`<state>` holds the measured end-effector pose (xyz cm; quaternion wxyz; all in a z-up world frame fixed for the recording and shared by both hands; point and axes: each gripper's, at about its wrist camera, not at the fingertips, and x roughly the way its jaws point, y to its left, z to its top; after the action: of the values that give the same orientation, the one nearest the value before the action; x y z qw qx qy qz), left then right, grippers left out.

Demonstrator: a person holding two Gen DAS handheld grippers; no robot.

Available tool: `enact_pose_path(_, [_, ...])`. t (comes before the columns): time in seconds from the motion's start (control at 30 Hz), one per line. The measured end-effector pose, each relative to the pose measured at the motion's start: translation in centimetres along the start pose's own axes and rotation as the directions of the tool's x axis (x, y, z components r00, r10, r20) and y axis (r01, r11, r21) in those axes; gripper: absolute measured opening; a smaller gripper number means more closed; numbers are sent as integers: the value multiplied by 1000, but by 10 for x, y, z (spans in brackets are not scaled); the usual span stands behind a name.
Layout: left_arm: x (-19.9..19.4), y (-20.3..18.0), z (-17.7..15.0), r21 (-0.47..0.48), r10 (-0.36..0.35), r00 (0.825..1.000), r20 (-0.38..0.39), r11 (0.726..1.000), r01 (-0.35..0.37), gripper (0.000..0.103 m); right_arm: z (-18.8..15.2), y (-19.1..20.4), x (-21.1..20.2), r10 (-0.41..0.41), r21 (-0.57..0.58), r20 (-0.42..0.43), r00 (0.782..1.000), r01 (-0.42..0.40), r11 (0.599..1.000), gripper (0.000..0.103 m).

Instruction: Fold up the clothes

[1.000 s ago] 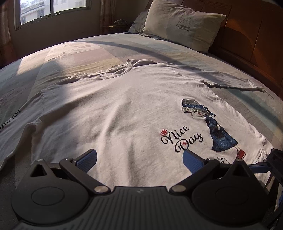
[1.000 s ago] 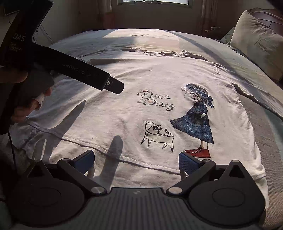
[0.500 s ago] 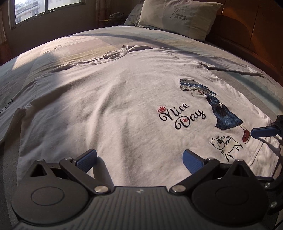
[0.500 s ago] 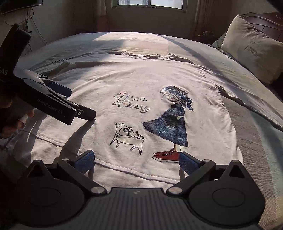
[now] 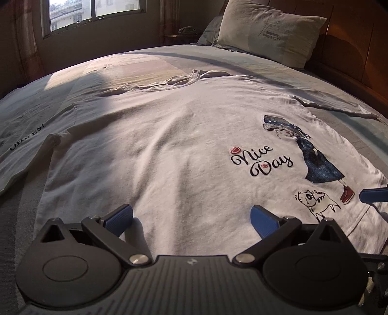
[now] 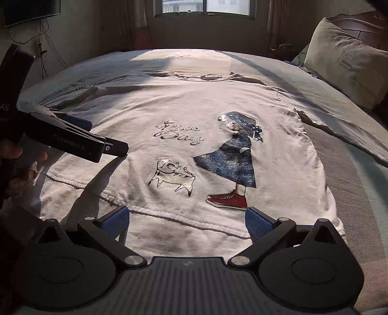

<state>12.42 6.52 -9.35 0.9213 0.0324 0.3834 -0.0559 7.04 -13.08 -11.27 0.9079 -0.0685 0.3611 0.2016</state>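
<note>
Left side of the bed (image 5: 29, 104): a sleeve (image 5: 21, 155) of the white T-shirt (image 5: 169, 145) lies flat with dark lettering on it (only partly legible). The left hand-held gripper (image 5: 191, 215) sits low over the shirt's hem area, blue pads spread wide, nothing between them; in the right wrist view the same tool (image 6: 80, 126) comes in from the left edge, held by a person's hand (image 6: 26, 167), its tip over the cloth just left of the cat print (image 6: 172, 175). The T-shirt is spread face up across the middle of the bed, collar (image 5: 184, 80) toward the window (image 5: 94, 14), hem nearest both cameras, cloth mildly wrinkled. Print reads "Nice Day" (image 5: 262, 161), with a girl in a blue dress (image 6: 232, 157) and red shoes to its right, the cat below the words. The right hand-held gripper (image 6: 188, 224) hovers at the hem below the cat and shoes, pads also wide apart and empty; whether they touch the cloth I cannot tell. Far right: the other sleeve (image 5: 337, 106) lies out flat, and a pillow (image 5: 271, 31) leans against the wooden headboard (image 5: 351, 48).
</note>
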Motion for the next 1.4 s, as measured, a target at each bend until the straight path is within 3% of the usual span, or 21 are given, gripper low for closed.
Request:
enact_pose_path(0.1, [-24, -14, -13, -35, 2, 1000, 17, 999, -2, 102, -1, -10, -10, 12, 44, 12, 1000, -13, 999, 103])
enact_pose_path(0.3, [-49, -52, -48, -59, -75, 997, 35, 995, 77, 102, 0, -52, -36, -40, 267, 120, 992, 6, 964, 103])
enact_pose_path(0.4, [-60, -69, -57, 14, -64, 998, -4, 998, 64, 102, 1, -63, -42, -28, 316, 139, 990, -18, 949, 103])
enact_pose_path(0.5, [-69, -75, -58, 59, -60, 998, -34, 996, 62, 102, 2, -65, -42, 2, 317, 128, 992, -43, 947, 103])
enact_pose_path(0.6, [-72, -68, -46, 15, -34, 999, 10, 999, 34, 102, 3, -64, -45, 32, 307, 136, 990, -72, 949, 103])
enact_pose_path(0.67, [-68, -62, -35, -47, -45, 999, 30, 998, 47, 102, 3, -65, -48, 49, 308, 153, 987, -95, 947, 103])
enact_pose_path(0.83, [-48, -82, -33, -64, -132, 991, 0, 989, 131, 102, 3, -69, -52, 66, 330, 161, 985, -116, 937, 103])
enact_pose_path(1.1, [-68, -87, -56, -69, -130, 991, -33, 989, 128, 102, 2, -70, -52, 122, 334, 150, 981, -167, 928, 103])
enact_pose_path(1.23, [-71, -75, -36, -125, -37, 998, 58, 991, 44, 102, 2, -64, -56, 135, 304, 165, 977, -180, 935, 103])
enact_pose_path(1.4, [-53, -79, -15, -179, -120, 989, 87, 975, 134, 102, 2, -65, -57, 140, 302, 165, 976, -185, 935, 103])
